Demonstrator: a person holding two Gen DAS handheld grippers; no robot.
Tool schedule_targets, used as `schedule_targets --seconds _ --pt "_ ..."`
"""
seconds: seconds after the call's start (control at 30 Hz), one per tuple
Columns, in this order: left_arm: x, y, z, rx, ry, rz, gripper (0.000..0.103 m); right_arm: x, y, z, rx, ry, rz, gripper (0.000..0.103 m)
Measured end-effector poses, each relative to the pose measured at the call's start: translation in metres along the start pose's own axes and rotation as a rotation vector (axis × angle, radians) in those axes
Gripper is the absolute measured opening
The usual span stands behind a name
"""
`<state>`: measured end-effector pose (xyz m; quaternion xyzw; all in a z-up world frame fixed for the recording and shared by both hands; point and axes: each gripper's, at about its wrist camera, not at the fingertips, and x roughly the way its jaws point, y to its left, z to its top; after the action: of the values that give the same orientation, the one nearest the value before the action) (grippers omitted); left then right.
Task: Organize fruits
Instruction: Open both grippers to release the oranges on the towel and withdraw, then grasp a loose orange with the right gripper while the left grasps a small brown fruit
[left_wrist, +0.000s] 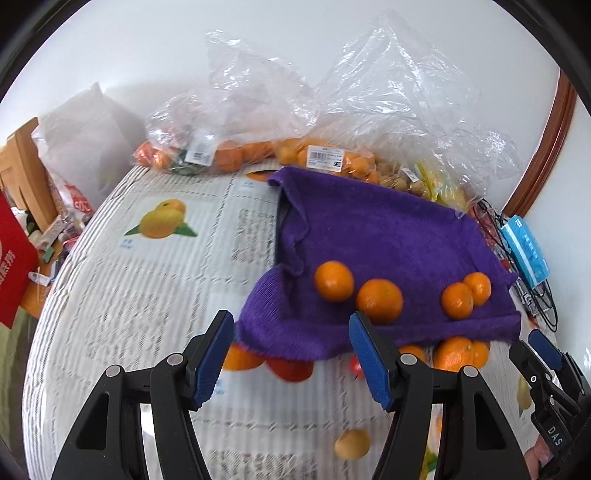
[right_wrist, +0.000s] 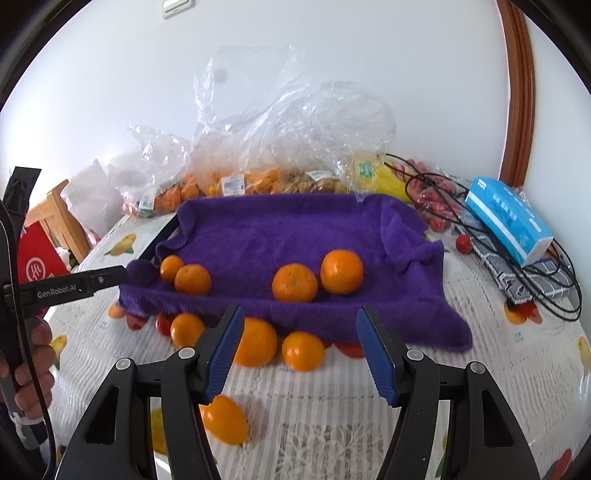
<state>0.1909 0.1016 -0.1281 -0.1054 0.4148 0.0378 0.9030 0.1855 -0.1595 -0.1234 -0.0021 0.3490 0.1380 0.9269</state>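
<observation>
Four oranges (right_wrist: 294, 282) on the purple towel (right_wrist: 295, 229)

Both the left gripper (left_wrist: 291, 358) and right gripper (right_wrist: 301, 350) stand open and empty before the towel's near edge (more oranges (right_wrist: 255, 341) lie just beside it).

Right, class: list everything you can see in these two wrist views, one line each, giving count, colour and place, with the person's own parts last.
oranges on towel: four, orange, in two pairs along the towel's near part
oranges on tablecloth: three, orange, beside the towel's near edge
purple towel: one, purple, spread mid-table
tablecloth: one, white with printed fruit, covering the table
plastic bags: several, clear, holding fruit, behind the towel
tissue box: one, blue, right of the towel
cables: black, by the tissue box
left gripper: black with blue pads, open, empty
right gripper: black with blue pads, open, empty
hand: one, holding the left gripper
</observation>
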Motion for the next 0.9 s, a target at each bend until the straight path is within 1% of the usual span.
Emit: schedule_targets --seconds 0.07,0.17,0.23,0.33,0.4,0.47,0.57,0.6,0.67,0.77,0.9 --pt "-0.006 0.005 -0.006 -0.003 0.004 0.009 0.063 0.002 0.0 -0.008 0.01 0.028 0.006 0.062" --pt "-0.011 0.012 -0.014 -0.013 0.006 0.018 0.063 0.003 0.003 -0.021 0.028 0.069 0.07 0.06" --pt "-0.011 0.015 -0.019 -0.015 0.017 0.026 0.063 0.001 0.011 -0.03 0.007 0.073 0.099 0.06" --pt "-0.013 0.018 -0.025 -0.02 0.032 0.02 0.063 0.002 0.021 -0.04 -0.015 0.093 0.114 0.059" --pt "-0.015 0.02 -0.029 -0.022 0.036 0.016 0.063 0.005 0.028 -0.045 -0.03 0.111 0.128 0.053" --pt "-0.016 0.02 -0.033 -0.018 0.039 0.018 0.063 0.009 0.035 -0.05 -0.055 0.129 0.126 0.05" --pt "-0.02 0.02 -0.039 -0.005 0.046 0.014 0.063 0.021 0.042 -0.055 -0.083 0.166 0.102 0.045" --pt "-0.02 0.019 -0.04 0.003 0.046 0.012 0.063 0.025 0.043 -0.057 -0.084 0.188 0.1 0.035" --pt "-0.021 0.018 -0.044 0.015 0.05 0.004 0.063 0.023 0.043 -0.056 -0.087 0.182 0.096 0.034" --pt "-0.02 0.013 -0.05 0.01 0.071 -0.039 0.063 0.01 0.039 -0.055 -0.086 0.142 0.09 0.034" --pt "-0.017 0.002 -0.06 0.012 0.089 -0.096 0.063 -0.004 0.025 -0.054 -0.051 0.123 0.069 0.034"
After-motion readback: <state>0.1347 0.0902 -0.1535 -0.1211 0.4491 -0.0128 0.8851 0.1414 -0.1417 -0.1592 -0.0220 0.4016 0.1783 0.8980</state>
